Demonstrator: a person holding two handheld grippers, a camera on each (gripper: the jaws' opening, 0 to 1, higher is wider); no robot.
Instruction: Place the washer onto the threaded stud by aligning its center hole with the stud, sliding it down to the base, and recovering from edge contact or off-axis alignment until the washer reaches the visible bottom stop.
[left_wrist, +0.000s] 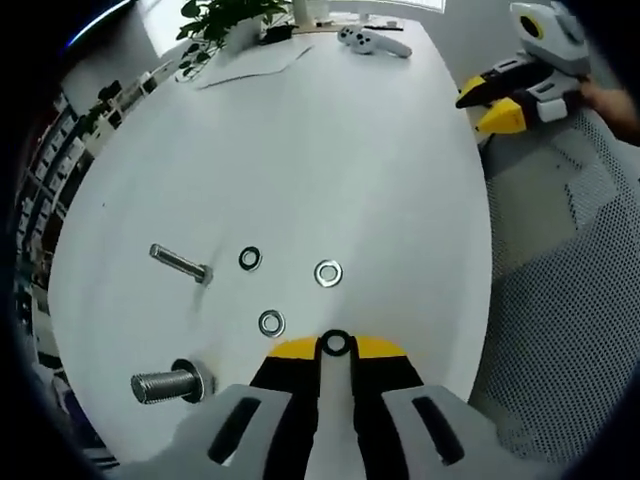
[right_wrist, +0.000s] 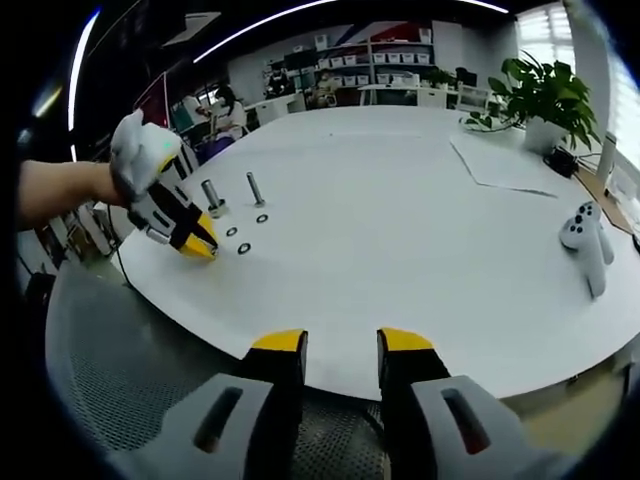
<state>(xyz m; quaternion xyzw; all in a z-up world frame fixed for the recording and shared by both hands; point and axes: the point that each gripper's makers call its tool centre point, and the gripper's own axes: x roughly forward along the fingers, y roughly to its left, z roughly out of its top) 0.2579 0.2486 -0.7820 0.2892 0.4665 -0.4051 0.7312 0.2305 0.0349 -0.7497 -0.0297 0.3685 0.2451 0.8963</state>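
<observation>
Washer (left_wrist: 336, 344) sits pinched at the left hand-held gripper (left_wrist: 336, 350) tips, low over the white table (left_wrist: 330, 150); three more washers (left_wrist: 328, 272) lie near two studs (left_wrist: 165, 384); right gripper view: right hand-held gripper (right_wrist: 341, 345) spread, empty, off the table edge.

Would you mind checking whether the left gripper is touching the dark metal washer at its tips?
Touching. In the left gripper view, the left gripper has its yellow tips closed on the dark metal washer, which sits pinched between them above the white table.
</observation>
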